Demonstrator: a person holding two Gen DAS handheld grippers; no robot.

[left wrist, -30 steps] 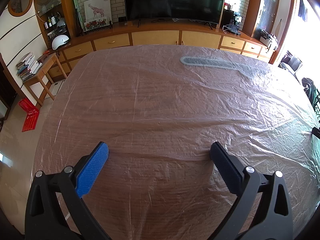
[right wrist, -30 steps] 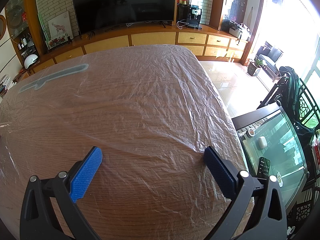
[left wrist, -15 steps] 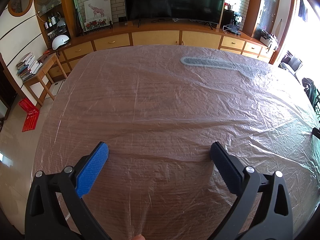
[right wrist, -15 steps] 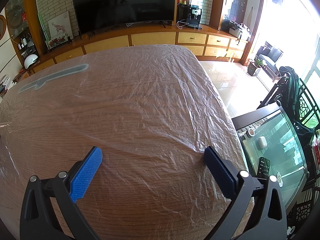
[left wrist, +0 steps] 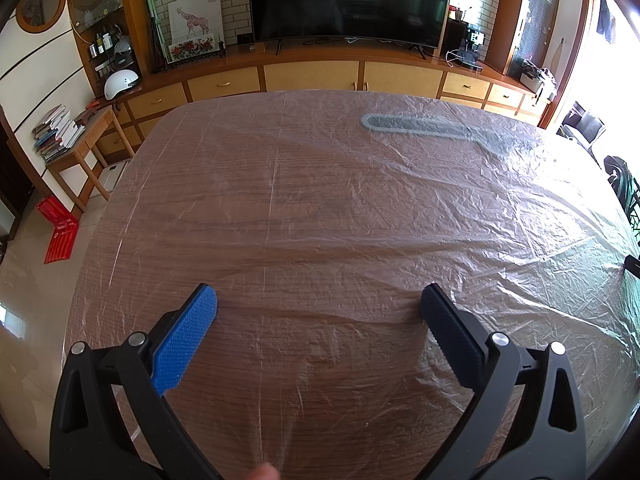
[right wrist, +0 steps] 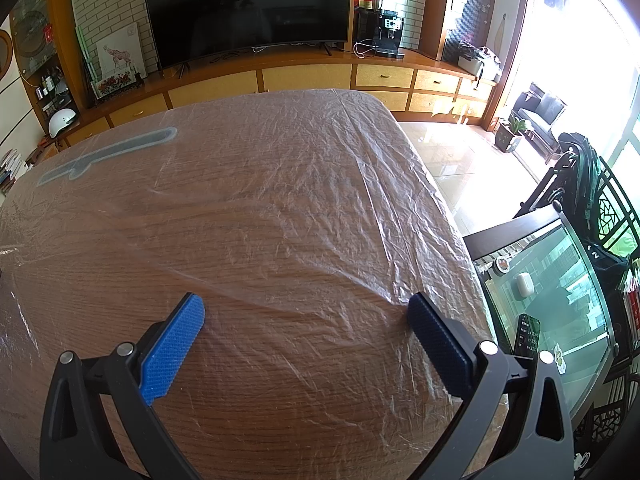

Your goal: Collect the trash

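A wooden table [left wrist: 304, 216] is covered by a wrinkled clear plastic sheet [left wrist: 460, 216]; it also shows in the right wrist view [right wrist: 280, 208]. A long grey-blue shape [left wrist: 416, 125] lies flat under the sheet at the far side, also in the right wrist view [right wrist: 108, 152]. I see no loose trash. My left gripper [left wrist: 318, 300] is open and empty, low over the near part of the table. My right gripper [right wrist: 306, 310] is open and empty, near the table's right edge.
A wooden cabinet with a large TV [left wrist: 348, 0] runs along the far wall. A small side table with books [left wrist: 60, 136] stands at the left. A glass-topped stand [right wrist: 552, 296] sits right of the table. A fingertip [left wrist: 262, 472] shows at the bottom edge.
Neither gripper has moved. A fingertip has come into view at the bottom edge of the left wrist view.
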